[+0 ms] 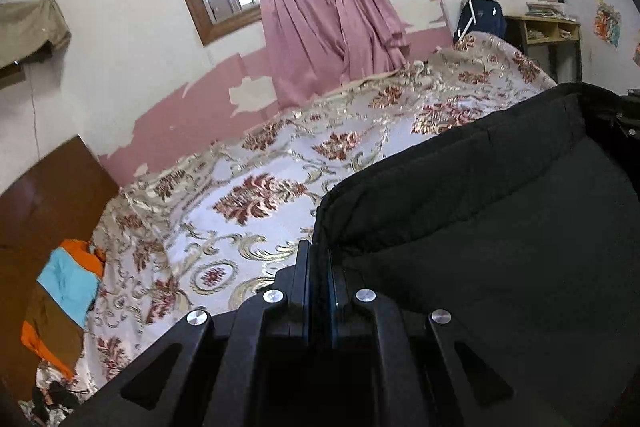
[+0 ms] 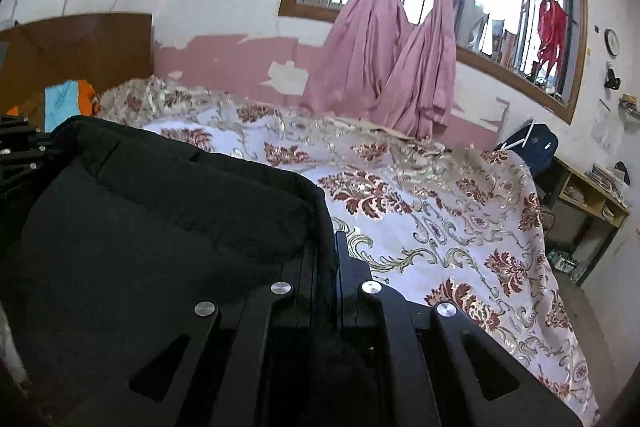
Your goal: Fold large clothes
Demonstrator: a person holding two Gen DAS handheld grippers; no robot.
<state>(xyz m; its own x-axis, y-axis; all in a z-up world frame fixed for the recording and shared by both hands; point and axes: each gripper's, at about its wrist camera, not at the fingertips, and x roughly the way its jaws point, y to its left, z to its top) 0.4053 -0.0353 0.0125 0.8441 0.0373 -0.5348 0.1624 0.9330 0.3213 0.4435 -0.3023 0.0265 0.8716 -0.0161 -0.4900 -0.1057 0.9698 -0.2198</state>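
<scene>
A large black garment (image 1: 500, 211) hangs stretched between my two grippers above the bed. My left gripper (image 1: 319, 251) is shut on its left edge, with the cloth spreading to the right in the left wrist view. My right gripper (image 2: 334, 243) is shut on the garment's (image 2: 160, 227) right edge, with the cloth spreading to the left in the right wrist view. The other gripper's black frame shows at the far edge of each view. The lower part of the garment is hidden behind the gripper bodies.
The bed has a floral white, gold and red cover (image 1: 256, 195) that also shows in the right wrist view (image 2: 440, 211). An orange, blue and brown cloth (image 1: 68, 291) lies by the wooden headboard (image 2: 76, 47). Pink curtains (image 2: 400, 67) hang at the window. A shelf (image 2: 592, 195) stands past the bed's foot.
</scene>
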